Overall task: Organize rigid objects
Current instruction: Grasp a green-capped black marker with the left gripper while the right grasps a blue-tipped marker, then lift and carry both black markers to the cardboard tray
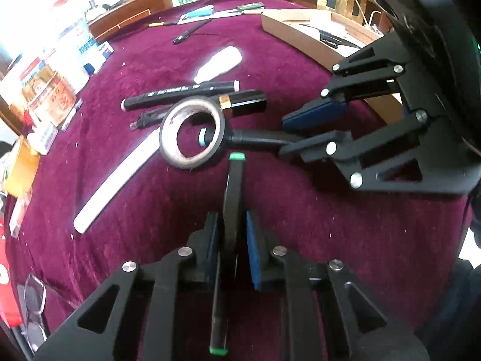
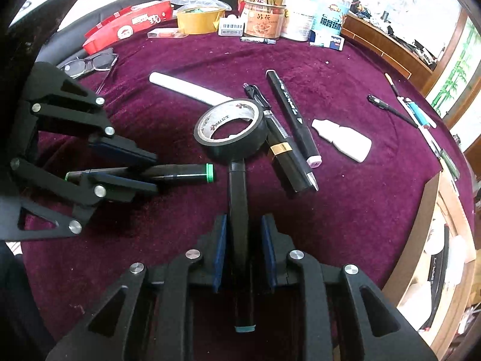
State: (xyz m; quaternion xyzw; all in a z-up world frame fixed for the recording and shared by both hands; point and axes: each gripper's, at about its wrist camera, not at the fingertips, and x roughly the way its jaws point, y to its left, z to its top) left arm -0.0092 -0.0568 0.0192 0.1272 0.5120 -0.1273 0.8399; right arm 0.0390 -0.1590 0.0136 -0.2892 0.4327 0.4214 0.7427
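My left gripper is shut on a black marker with green ends, which lies along the fingers on the maroon cloth. From the right wrist view the left gripper grips that green-ended marker at the left. My right gripper is shut on a black marker with a teal end. Its far tip touches a black tape roll. The left wrist view shows the right gripper, its marker and the tape roll.
Beyond the tape lie a pink-ended black marker, a black and gold tube, a white bottle and a white stick. A cardboard box stands at the right. Glasses, yellow tape and tins line the back.
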